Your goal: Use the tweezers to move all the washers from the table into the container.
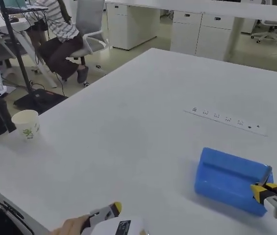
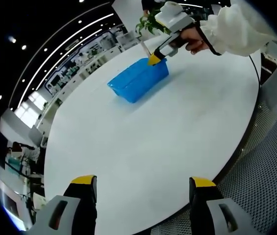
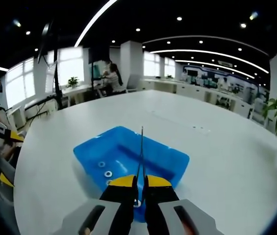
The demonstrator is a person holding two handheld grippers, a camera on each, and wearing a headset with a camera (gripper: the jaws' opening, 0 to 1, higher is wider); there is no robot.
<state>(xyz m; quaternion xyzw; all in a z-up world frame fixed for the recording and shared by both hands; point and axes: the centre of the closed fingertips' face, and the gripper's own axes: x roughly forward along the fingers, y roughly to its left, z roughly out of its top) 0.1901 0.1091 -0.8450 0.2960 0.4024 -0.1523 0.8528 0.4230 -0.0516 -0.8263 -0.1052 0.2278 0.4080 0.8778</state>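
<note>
Tweezers (image 3: pixel 141 147) sit clamped between the right gripper's (image 3: pixel 140 181) closed fingers, with their tips over the blue container (image 3: pixel 172 156). Three washers (image 3: pixel 108 173) lie on the container's floor, just left of the tweezers. The left gripper (image 2: pixel 143 180) holds its fingers wide apart with nothing between them, low over the white counter (image 2: pixel 143 137) near its edge and well apart from the container. A paper cup (image 1: pixel 26 125) stands near the counter's far side.

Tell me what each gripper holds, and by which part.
The right gripper is shut on the tweezers, clamping their back part, tips sticking out ahead. The left gripper is open and holds nothing.
</note>
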